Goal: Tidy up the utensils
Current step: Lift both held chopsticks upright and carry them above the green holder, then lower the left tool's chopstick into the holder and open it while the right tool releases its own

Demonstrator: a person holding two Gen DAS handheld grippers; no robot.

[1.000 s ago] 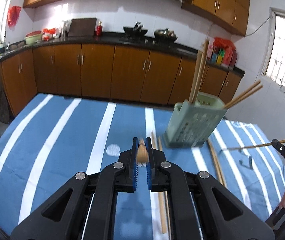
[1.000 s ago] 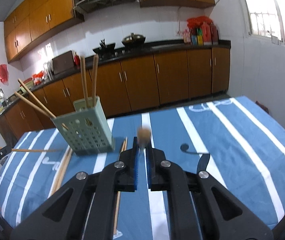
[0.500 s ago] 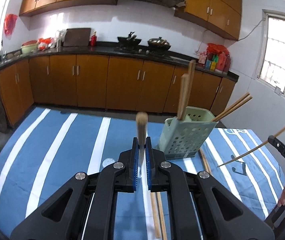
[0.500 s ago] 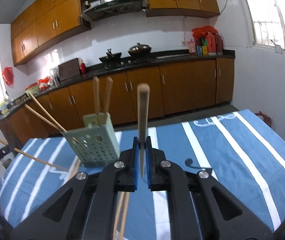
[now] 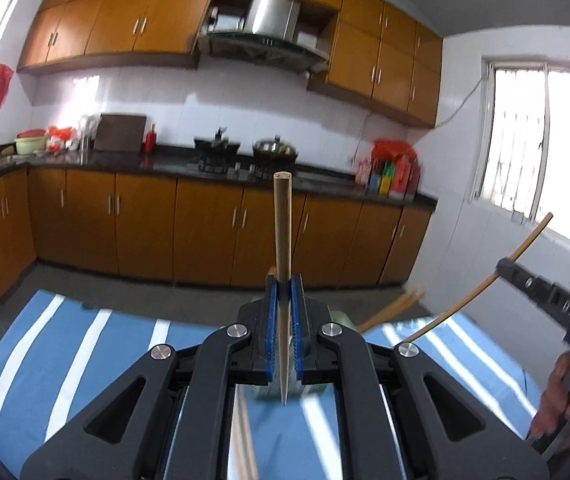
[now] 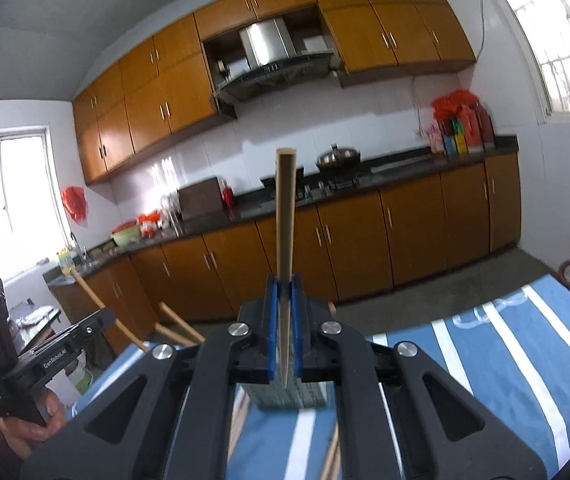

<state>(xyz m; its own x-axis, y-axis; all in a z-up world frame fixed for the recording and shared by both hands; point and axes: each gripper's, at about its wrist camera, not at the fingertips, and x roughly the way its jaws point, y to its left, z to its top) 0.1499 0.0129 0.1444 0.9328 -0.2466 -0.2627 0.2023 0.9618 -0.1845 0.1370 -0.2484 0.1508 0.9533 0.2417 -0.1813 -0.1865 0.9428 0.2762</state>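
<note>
chopsticks are held in both grippers, one each. left gripper (image 5: 284, 312) is clenched on a wooden chopstick (image 5: 283, 224) that stands upright, thin tip down, above the blue striped tablecloth (image 5: 65, 360). right gripper (image 6: 284, 312) clamps a second chopstick (image 6: 286, 208), also upright, above the green utensil holder (image 6: 285, 398), which is mostly hidden behind the jaws.

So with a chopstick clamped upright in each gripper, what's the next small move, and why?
Probably lower them: the left gripper and right gripper each clamp a chopstick tip-down over the green holder.
</note>
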